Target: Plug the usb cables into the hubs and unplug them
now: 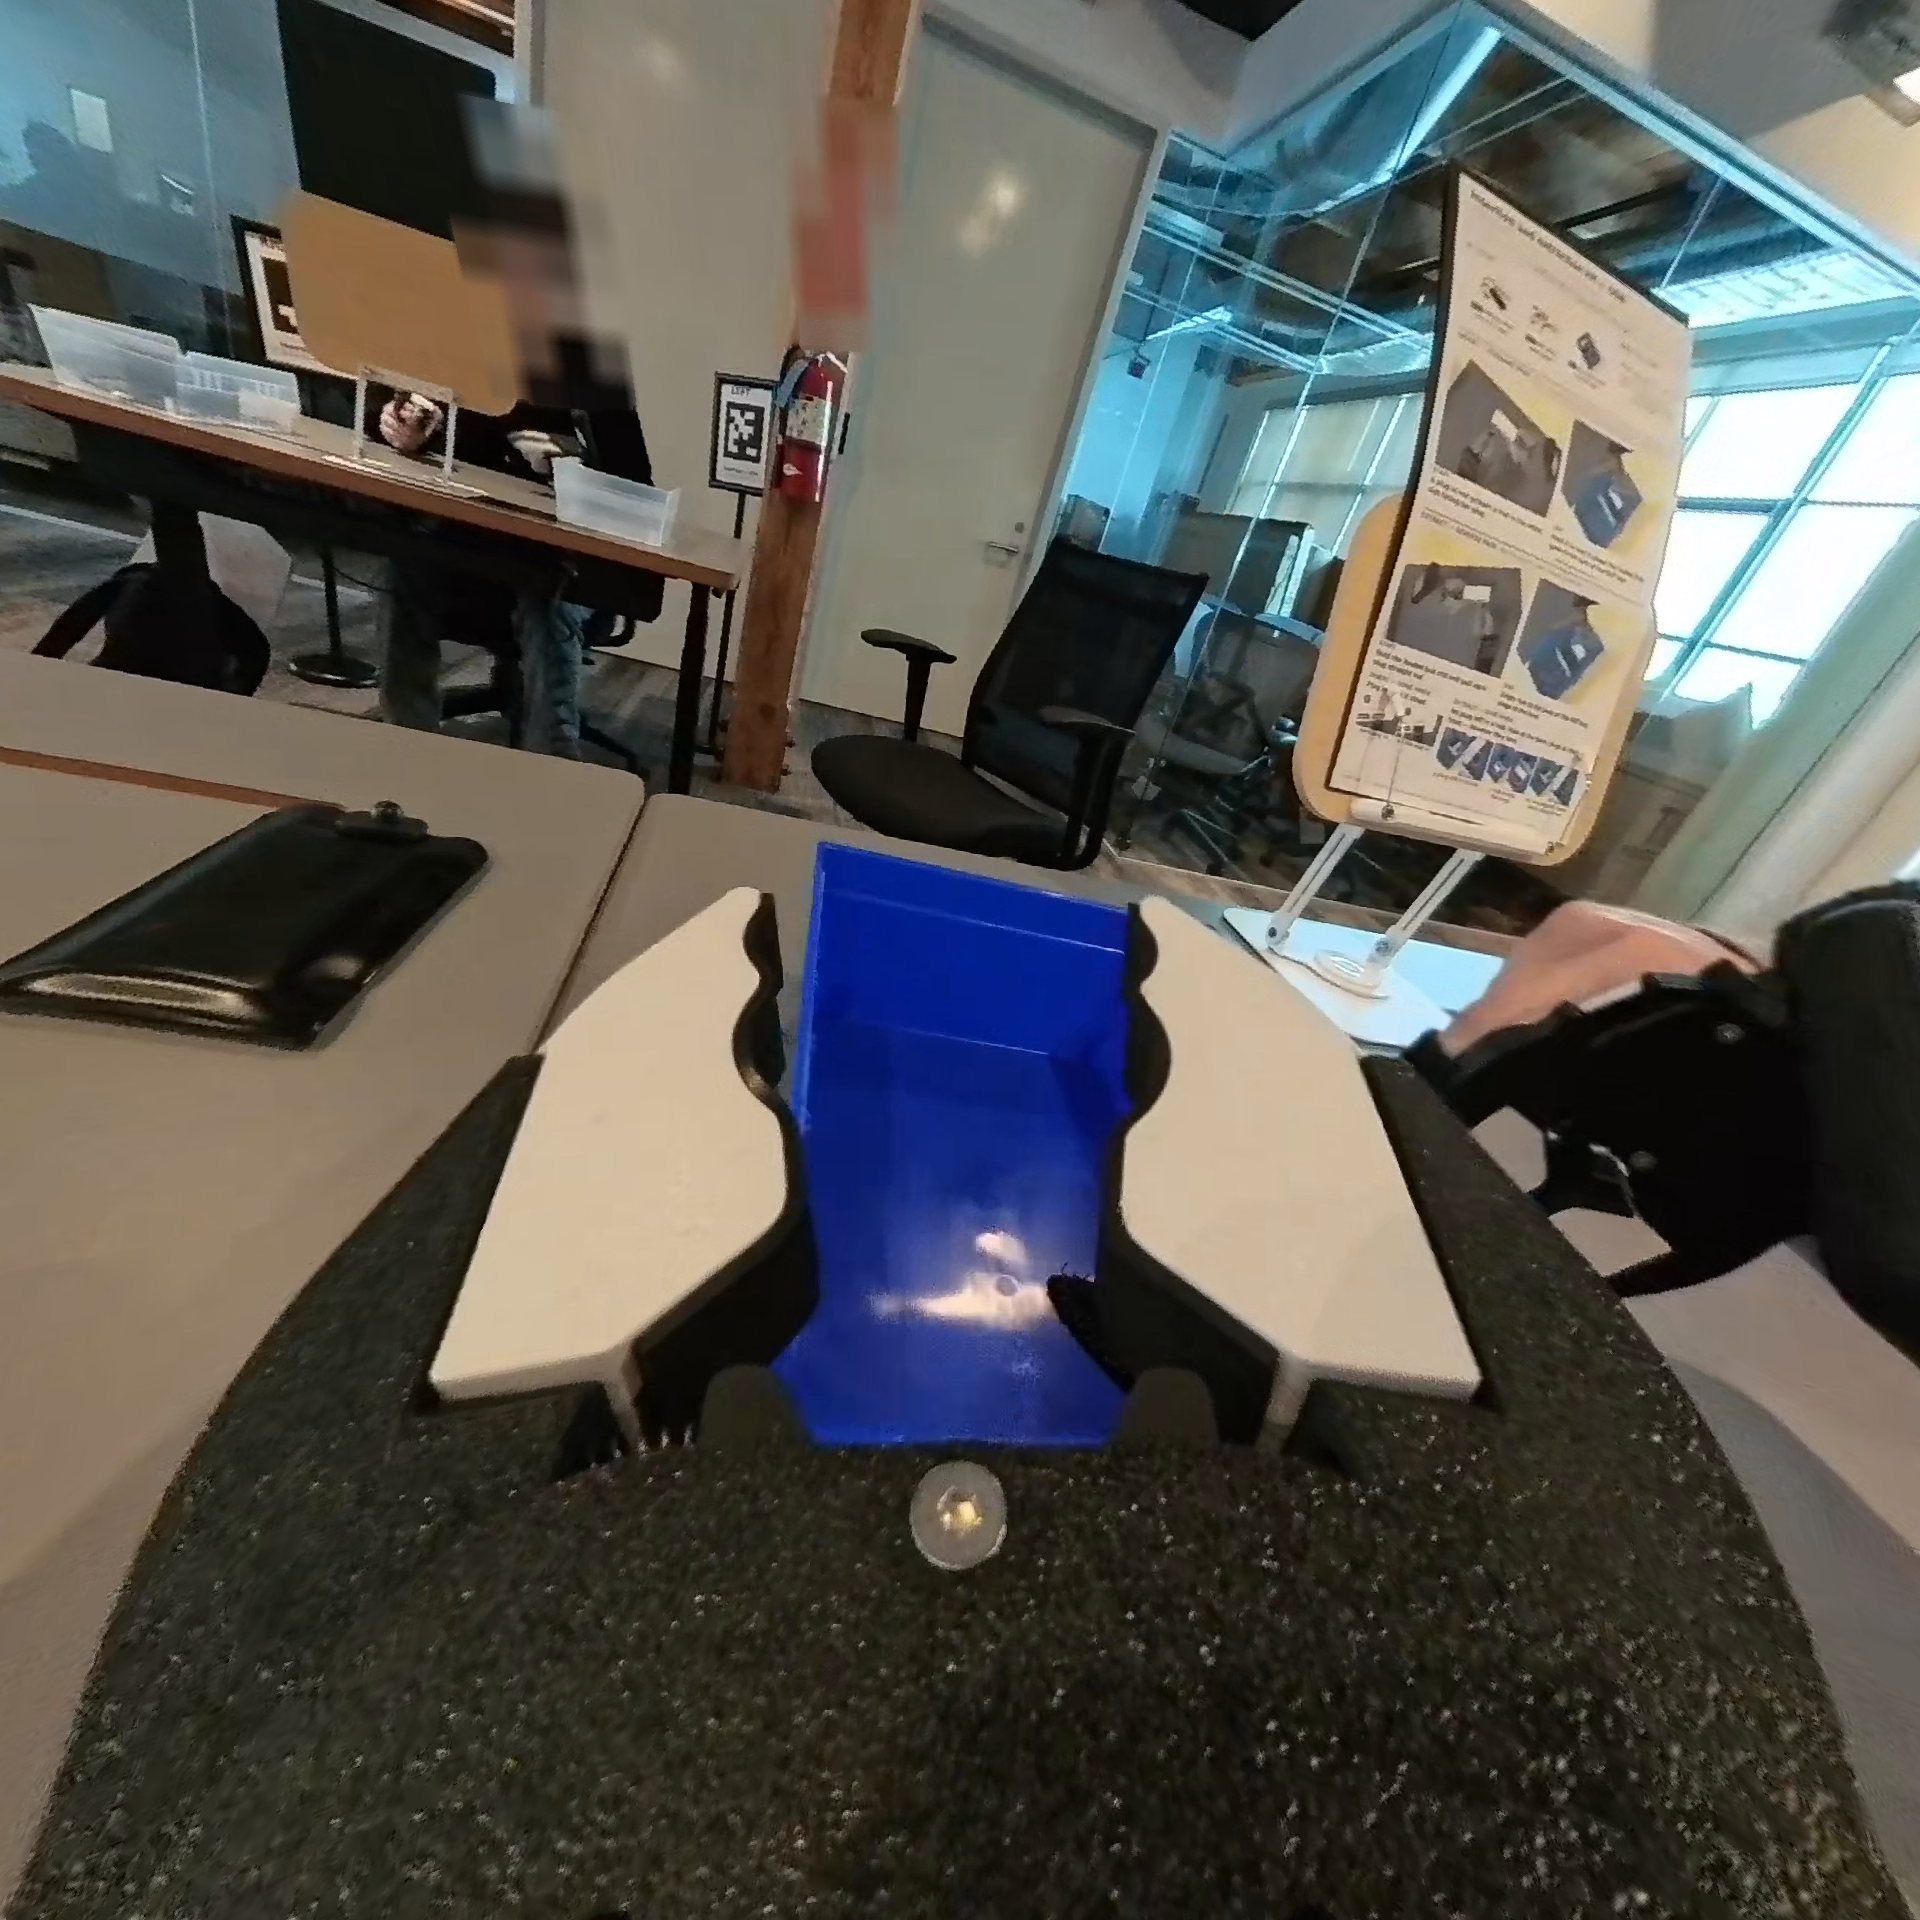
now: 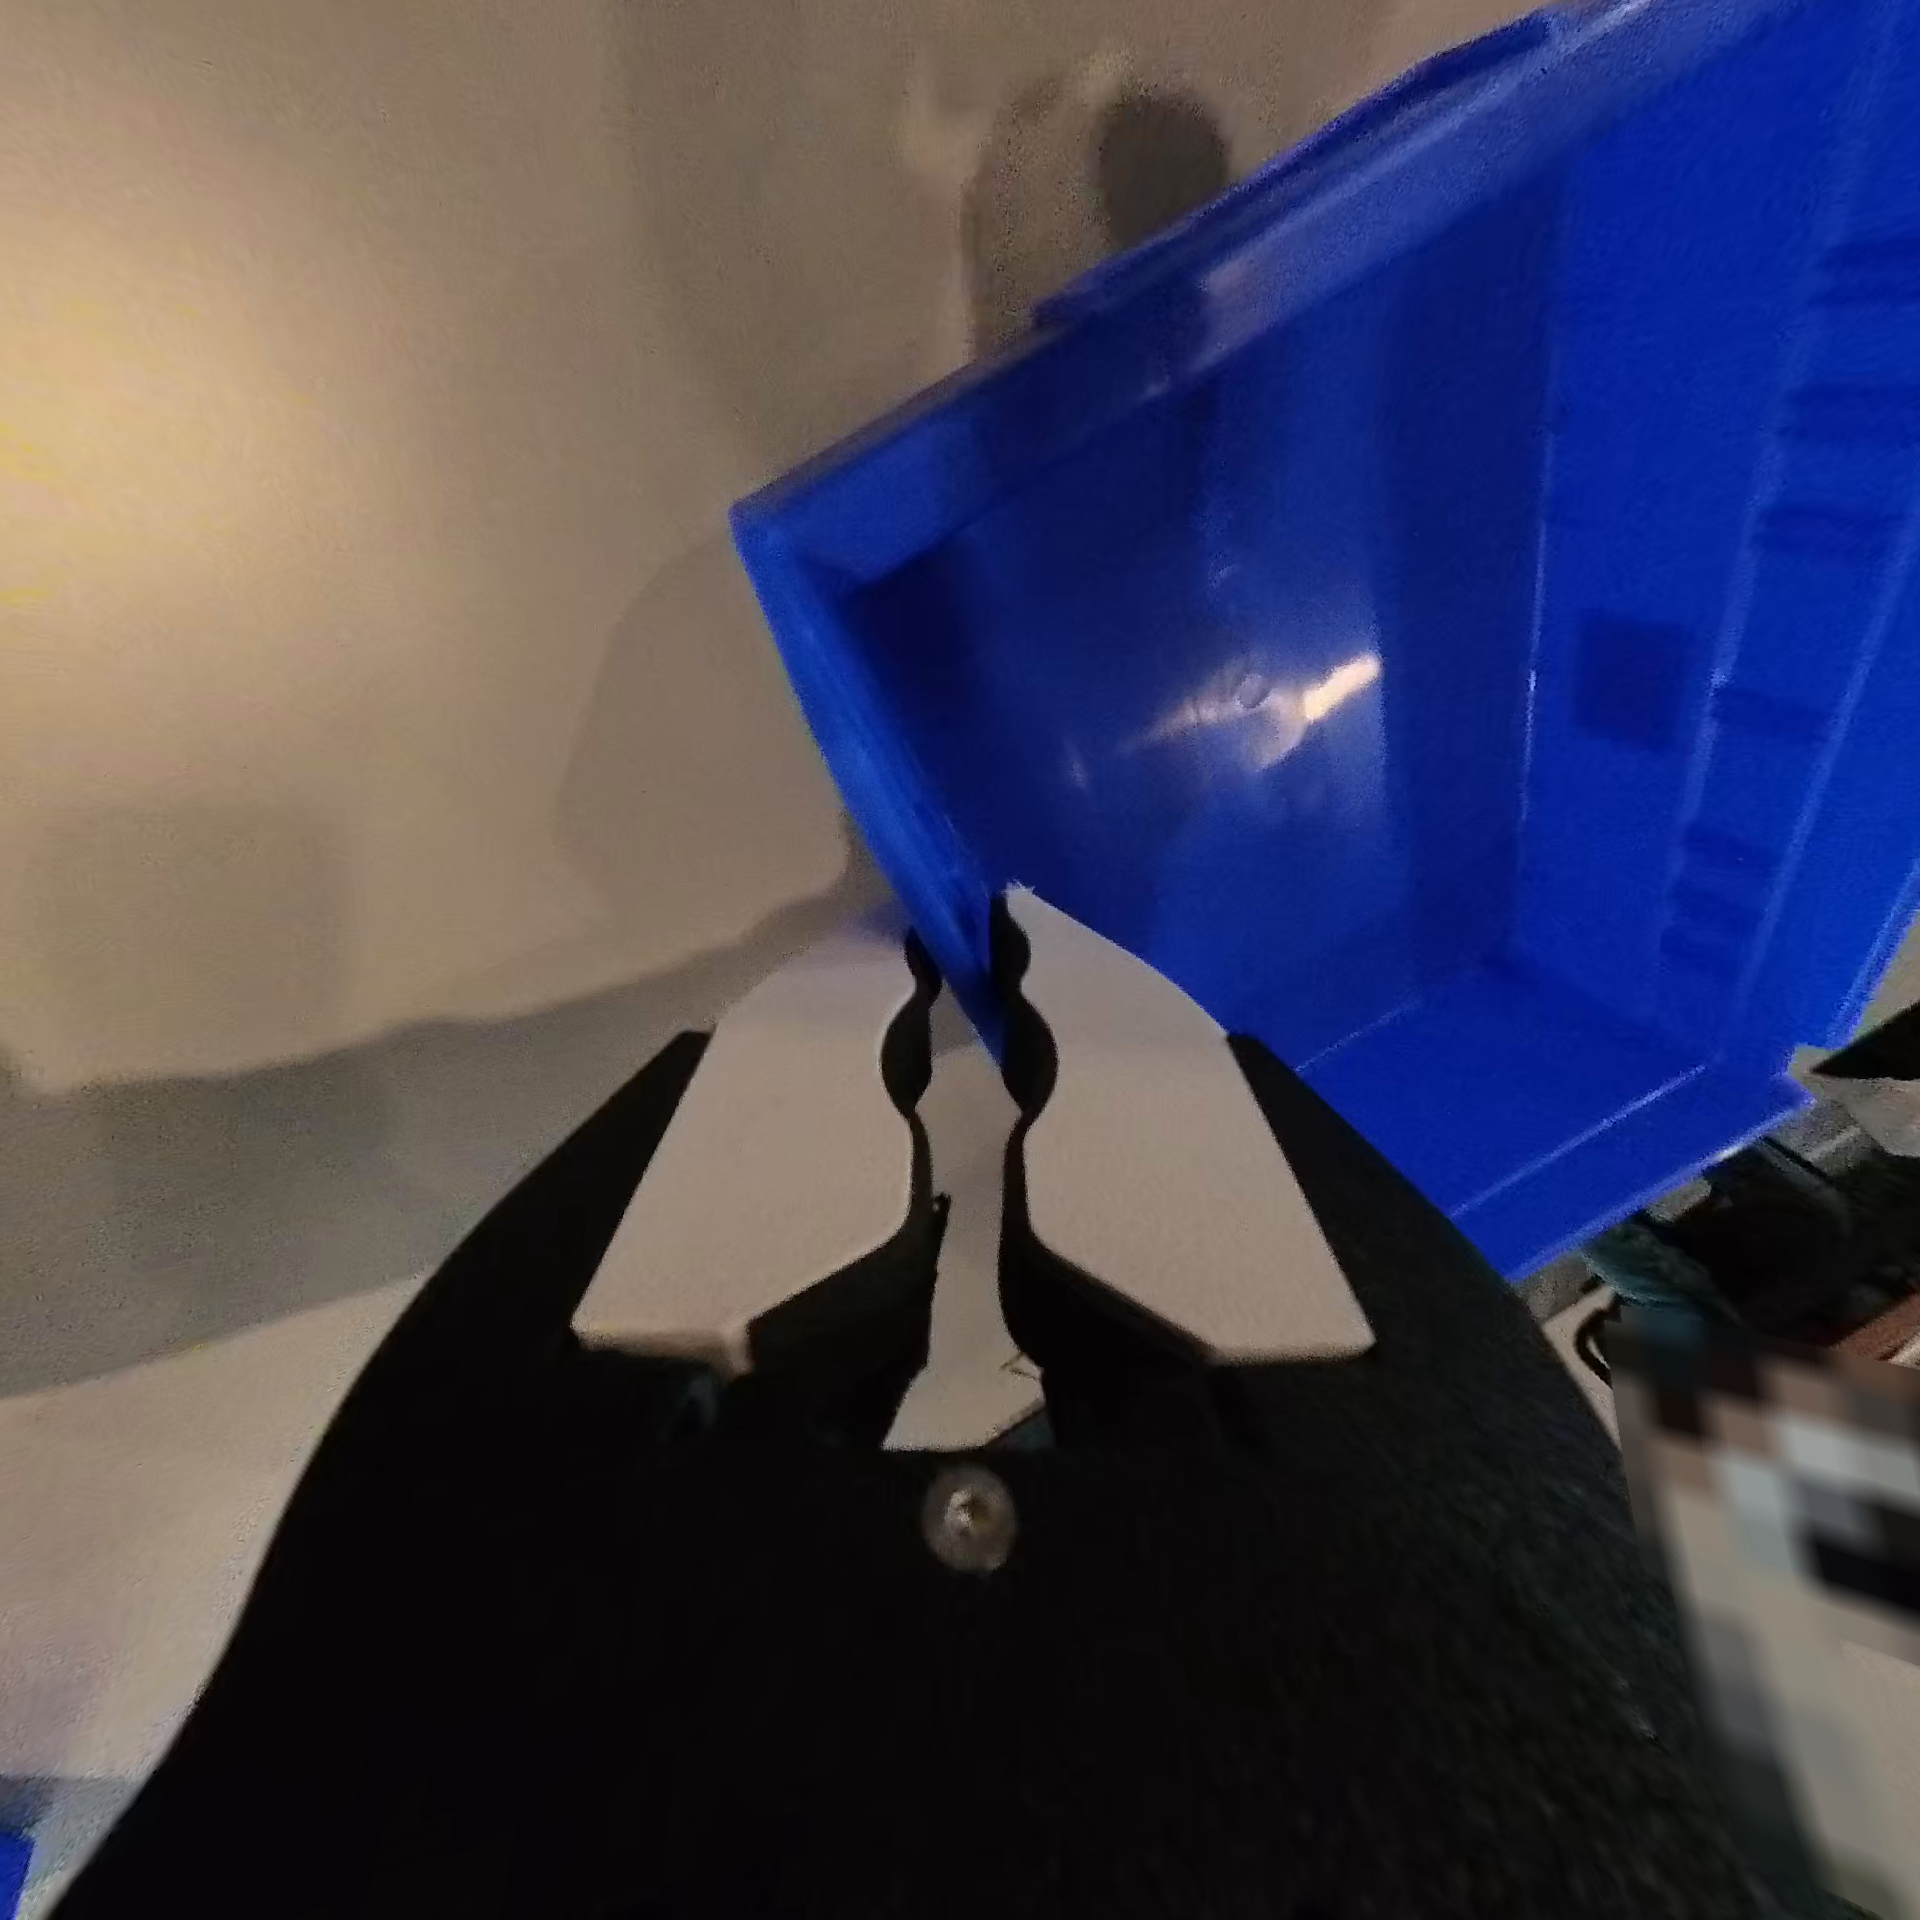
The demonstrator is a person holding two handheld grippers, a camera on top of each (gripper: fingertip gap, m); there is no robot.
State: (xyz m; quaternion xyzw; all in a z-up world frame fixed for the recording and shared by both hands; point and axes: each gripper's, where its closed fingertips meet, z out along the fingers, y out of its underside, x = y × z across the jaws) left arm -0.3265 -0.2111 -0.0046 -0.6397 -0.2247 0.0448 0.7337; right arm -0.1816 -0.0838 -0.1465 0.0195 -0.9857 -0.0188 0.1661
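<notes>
An empty blue plastic bin (image 1: 956, 1122) sits between the fingers of my left gripper (image 1: 951, 914), whose pads press on its two side walls. A small black scrap (image 1: 1081, 1320) lies in the bin by the right finger. In the right wrist view the bin (image 2: 1403, 644) is tilted above the table, and my right gripper (image 2: 961, 935) is pinched on the edge of one of its walls. The right gripper and the hand that holds it (image 1: 1662, 1091) show at the right of the left wrist view. No usb cable or hub is in view.
A black pouch (image 1: 239, 925) lies on the grey table (image 1: 260, 1247) to the left. An instruction board on a white stand (image 1: 1496, 582) is at the back right. A black office chair (image 1: 1029, 707) stands beyond the table edge. Some 25 cm of space lies between my two pairs of fingers.
</notes>
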